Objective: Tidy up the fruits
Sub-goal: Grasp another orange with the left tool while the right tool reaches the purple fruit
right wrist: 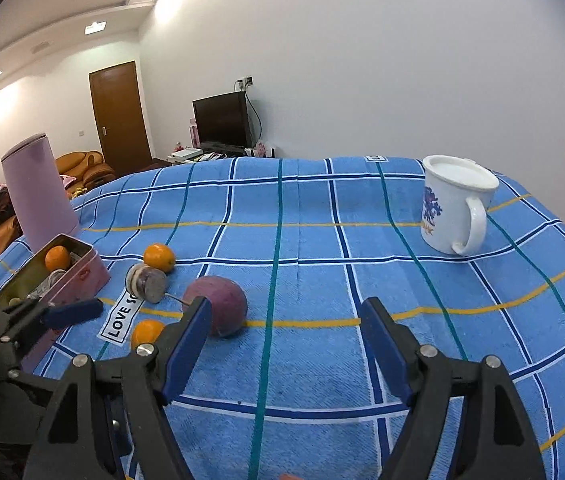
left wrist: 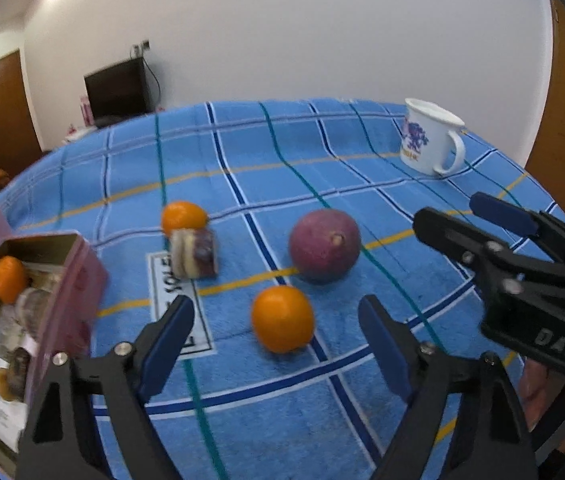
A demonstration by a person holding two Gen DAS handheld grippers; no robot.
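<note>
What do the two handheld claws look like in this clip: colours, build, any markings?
Both match: black angular plastic frames with cut-outs and silver bolts, each finger faced with a dark blue pad. The left claw shows two such pads. The right claw, seen from the left wrist view, carries raised "DAS" lettering on its black body. No cables show, and no sleeves.

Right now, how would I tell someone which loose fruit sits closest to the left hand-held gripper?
On the blue plaid cloth, right of the pink tin, lie three loose fruits. The nearest orange lies just ahead of the left hand-held gripper, open. It is smaller than the purple fruit behind it.
</note>
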